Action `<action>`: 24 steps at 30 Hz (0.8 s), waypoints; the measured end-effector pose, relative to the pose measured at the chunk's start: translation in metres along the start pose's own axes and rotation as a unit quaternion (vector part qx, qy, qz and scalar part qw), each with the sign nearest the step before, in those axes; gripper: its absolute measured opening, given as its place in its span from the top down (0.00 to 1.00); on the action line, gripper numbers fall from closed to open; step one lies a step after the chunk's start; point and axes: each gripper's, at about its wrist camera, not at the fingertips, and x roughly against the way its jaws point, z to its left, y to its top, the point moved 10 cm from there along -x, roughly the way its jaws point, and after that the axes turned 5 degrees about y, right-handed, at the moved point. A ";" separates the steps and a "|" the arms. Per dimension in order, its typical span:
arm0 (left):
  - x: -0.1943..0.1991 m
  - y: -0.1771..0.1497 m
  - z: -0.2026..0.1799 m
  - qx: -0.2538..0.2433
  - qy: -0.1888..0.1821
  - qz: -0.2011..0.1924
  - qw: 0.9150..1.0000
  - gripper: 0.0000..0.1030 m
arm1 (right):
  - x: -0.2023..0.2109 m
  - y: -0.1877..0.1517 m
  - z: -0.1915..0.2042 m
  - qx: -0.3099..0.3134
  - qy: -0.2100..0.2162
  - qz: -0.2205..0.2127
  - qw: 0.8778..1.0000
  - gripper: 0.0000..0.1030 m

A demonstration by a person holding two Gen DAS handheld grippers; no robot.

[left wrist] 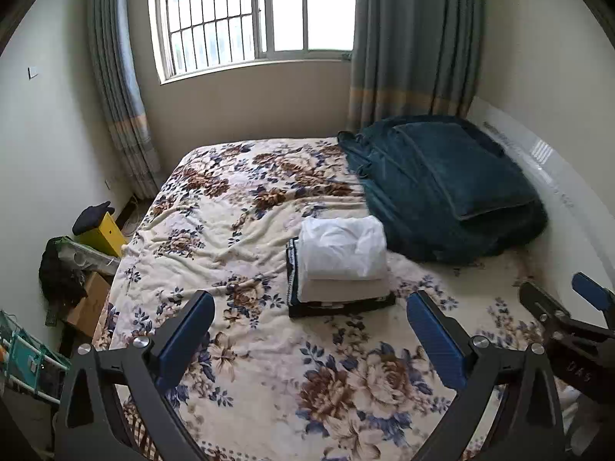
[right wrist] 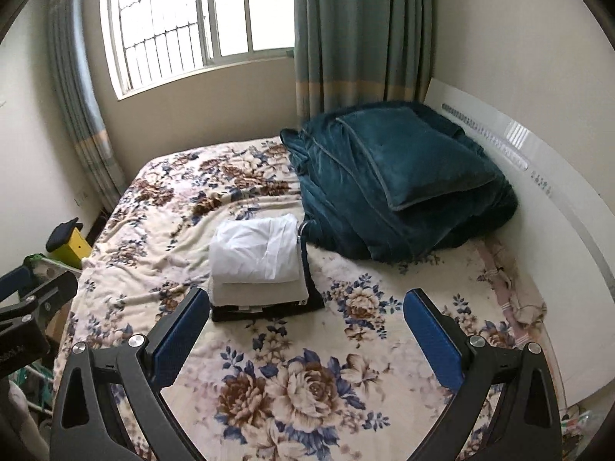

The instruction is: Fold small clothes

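Ahead of the left tongs (left wrist: pixel 309 330), spread wide and empty, the neat stack of folded small clothes (left wrist: pixel 340 263), white on cream on dark, sits on the floral bed blanket (left wrist: pixel 230 211). That pile looks finished, so fetching another garment seems next, yet none shows. Right tongs (right wrist: pixel 305 324) gape empty too. What the bottom dark layer is stays unclear.

One bed (left wrist: pixel 250 230) under one floral blanket (right wrist: pixel 269 345). One stack of three folded clothes (left wrist: pixel 340 265). One teal quilt heap (left wrist: pixel 442 192). Two curtains (left wrist: pixel 415 38), one window (left wrist: pixel 238 11), one yellow box (left wrist: pixel 102 232), two wide-spread grippers (left wrist: pixel 309 315).
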 end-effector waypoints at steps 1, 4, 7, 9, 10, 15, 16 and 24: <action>0.010 -0.001 0.000 -0.002 0.002 -0.004 1.000 0.01 | 0.012 -0.001 0.001 0.004 0.001 -0.004 1.000 0.00; 0.034 -0.008 0.000 0.008 -0.001 -0.008 1.000 0.01 | 0.049 -0.004 0.005 0.015 0.010 -0.014 1.000 0.00; 0.054 -0.012 0.001 0.017 0.000 -0.015 1.000 0.01 | 0.079 -0.006 0.008 0.017 0.018 -0.024 0.999 0.00; 0.065 -0.013 0.002 0.021 0.000 -0.022 1.000 0.01 | 0.100 -0.004 0.009 0.020 0.020 -0.034 0.999 0.00; 0.071 -0.014 0.003 0.022 0.002 -0.026 0.999 0.01 | 0.108 -0.004 0.009 0.021 0.021 -0.038 0.999 0.00; 0.093 -0.016 0.002 0.025 0.012 -0.041 0.999 0.01 | 0.143 -0.001 0.010 0.029 0.029 -0.053 0.998 0.00; 0.096 -0.016 0.003 0.025 0.014 -0.043 0.999 0.01 | 0.149 -0.001 0.010 0.029 0.030 -0.056 0.998 0.00; 0.106 -0.020 0.007 0.032 0.032 -0.052 0.998 0.00 | 0.167 0.007 0.009 0.039 0.024 -0.074 0.996 0.00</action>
